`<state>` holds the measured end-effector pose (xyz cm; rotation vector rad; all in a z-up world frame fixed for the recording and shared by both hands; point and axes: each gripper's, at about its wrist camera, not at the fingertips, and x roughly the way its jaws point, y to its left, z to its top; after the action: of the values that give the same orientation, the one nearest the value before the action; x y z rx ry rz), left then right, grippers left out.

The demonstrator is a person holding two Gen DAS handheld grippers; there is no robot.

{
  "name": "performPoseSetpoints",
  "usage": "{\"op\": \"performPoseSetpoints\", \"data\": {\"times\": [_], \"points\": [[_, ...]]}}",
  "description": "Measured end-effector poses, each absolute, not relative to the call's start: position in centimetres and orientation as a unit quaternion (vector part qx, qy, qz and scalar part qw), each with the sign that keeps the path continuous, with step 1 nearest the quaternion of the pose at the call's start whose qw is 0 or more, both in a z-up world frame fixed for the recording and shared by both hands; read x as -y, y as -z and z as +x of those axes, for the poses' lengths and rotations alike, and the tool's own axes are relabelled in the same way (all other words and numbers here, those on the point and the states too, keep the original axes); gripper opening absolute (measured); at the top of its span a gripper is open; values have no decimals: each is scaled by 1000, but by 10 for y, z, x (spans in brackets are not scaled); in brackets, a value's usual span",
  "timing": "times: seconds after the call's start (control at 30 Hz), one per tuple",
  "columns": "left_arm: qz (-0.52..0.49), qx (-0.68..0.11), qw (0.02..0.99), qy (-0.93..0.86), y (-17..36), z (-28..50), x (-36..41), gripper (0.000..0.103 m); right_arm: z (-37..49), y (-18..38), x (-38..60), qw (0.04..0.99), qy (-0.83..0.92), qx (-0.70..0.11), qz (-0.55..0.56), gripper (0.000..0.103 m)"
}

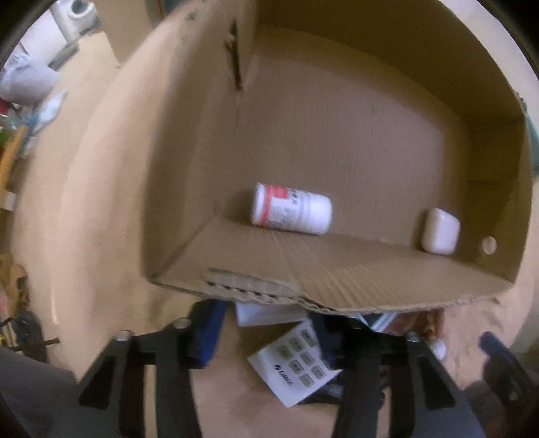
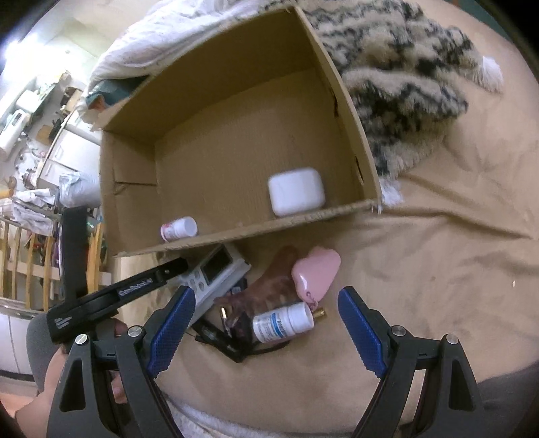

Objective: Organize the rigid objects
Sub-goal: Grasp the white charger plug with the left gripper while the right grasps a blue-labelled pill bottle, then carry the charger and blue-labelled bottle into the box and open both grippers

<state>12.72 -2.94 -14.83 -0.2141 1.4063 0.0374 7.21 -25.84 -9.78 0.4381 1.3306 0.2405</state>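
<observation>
An open cardboard box [image 1: 269, 293] [image 2: 235, 236] lies on a beige bed sheet. On its floor lie a white bottle with a red label [image 1: 291, 209] [image 2: 178, 229] and a white earbud case [image 1: 439, 230] [image 2: 296, 192]. In front of the box, a white calculator [image 1: 293, 364] [image 2: 215, 273] lies between the part-closed jaws of my left gripper [image 1: 266, 316]. The left pad stands apart from it. My right gripper [image 2: 266, 296] is open wide above a white bottle with a blue label [image 2: 283, 323], a brown hair clip [image 2: 266, 289] and a pink object [image 2: 316, 273].
A furry black-and-cream blanket [image 2: 404, 84] lies right of the box and a white quilt [image 2: 168, 30] lies behind it. A wooden rail [image 2: 30, 256] and cluttered shelves [image 2: 30, 111] stand off the bed's left side. Bare sheet [image 2: 438, 269] spreads to the right.
</observation>
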Motion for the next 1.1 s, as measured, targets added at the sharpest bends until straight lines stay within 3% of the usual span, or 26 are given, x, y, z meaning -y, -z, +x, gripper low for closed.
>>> {"op": "performPoseSetpoints", "data": {"times": [0.1,0.17,0.43,0.47,0.5,0.53,1.1], "points": [[-74,-641,764,-16,146,124,34,39,74,115,257,729,-115,-640,215,92],[-63,-642,764,-17,144,119,34,39,76,120,249,723,-120,-650,200,85],[-43,-634,772,-26,126,100,14,39,73,138,204,722,-116,-680,52,74],[-41,-632,774,-28,124,96,12,39,73,139,200,723,-115,-680,36,69],[-40,-631,774,-30,120,93,7,39,72,141,197,722,-114,-682,23,53],[-41,-630,775,-31,118,91,3,39,71,143,194,721,-113,-684,14,49],[-20,-579,811,-76,84,55,-12,39,36,83,214,786,-125,-604,35,49]]}}
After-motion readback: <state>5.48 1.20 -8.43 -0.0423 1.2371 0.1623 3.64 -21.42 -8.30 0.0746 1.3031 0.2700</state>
